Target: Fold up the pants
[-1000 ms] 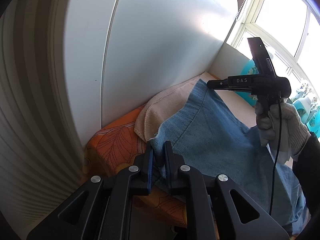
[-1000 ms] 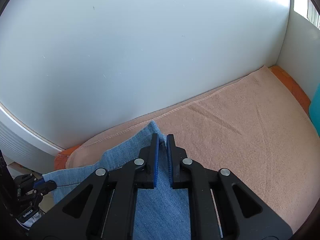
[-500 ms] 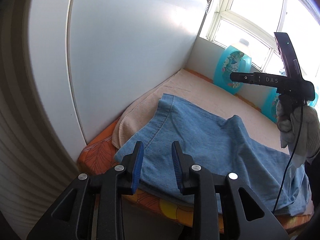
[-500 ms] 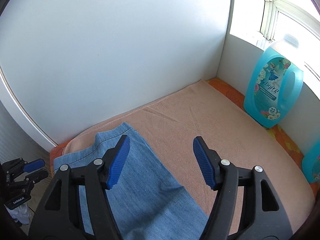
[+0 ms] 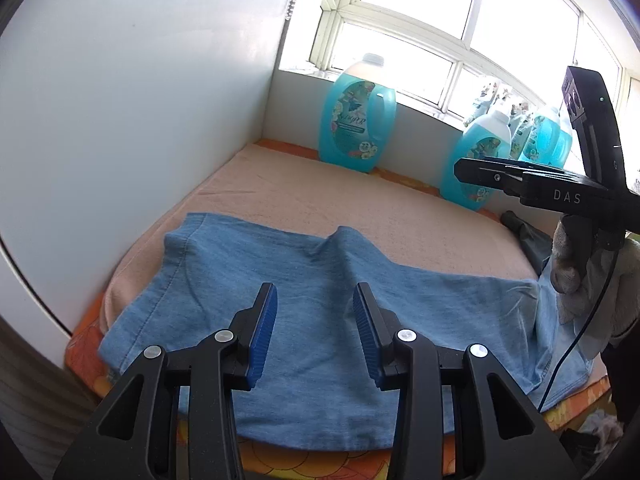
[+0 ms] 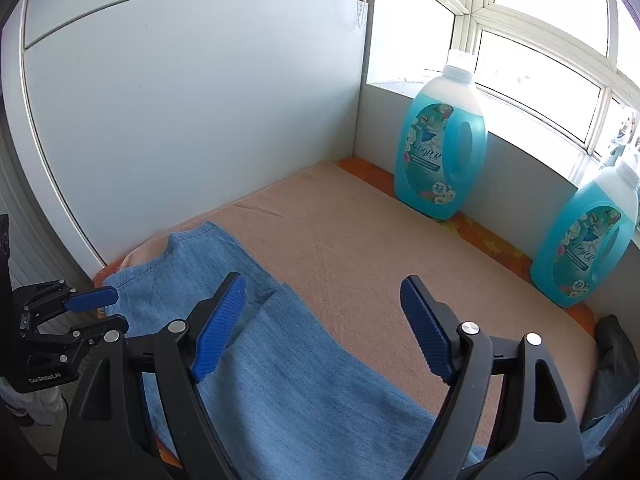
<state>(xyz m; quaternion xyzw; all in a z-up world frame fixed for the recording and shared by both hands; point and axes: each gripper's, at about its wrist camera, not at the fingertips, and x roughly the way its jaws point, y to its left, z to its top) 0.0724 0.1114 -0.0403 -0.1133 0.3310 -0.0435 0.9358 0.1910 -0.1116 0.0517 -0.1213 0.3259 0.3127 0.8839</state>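
Observation:
Light blue denim pants (image 5: 304, 312) lie spread across a peach towel (image 5: 360, 208), with a ridge of cloth near their middle; the pants (image 6: 288, 368) also show in the right wrist view. My left gripper (image 5: 316, 332) hovers above the near part of the pants, its jaws opening with nothing between them. My right gripper (image 6: 324, 328) hangs above the pants and towel (image 6: 344, 240), jaws opening wide and empty. From the left wrist view the right gripper (image 5: 472, 170) is at the right, held by a gloved hand (image 5: 576, 272). The left gripper (image 6: 96, 308) shows at the far left of the right wrist view.
A white panel (image 6: 180, 112) walls the left side. Blue detergent bottles (image 6: 440, 148) (image 6: 588, 248) stand along the window wall; the left wrist view shows one of these bottles (image 5: 356, 128). An orange patterned cover (image 5: 320, 460) lies under the towel. A dark cloth (image 6: 616, 360) sits at the right.
Both grippers let go of the pants' edge, opened and drew back and up. The pants now lie flat on the towel, and the window and bottles have come into view.

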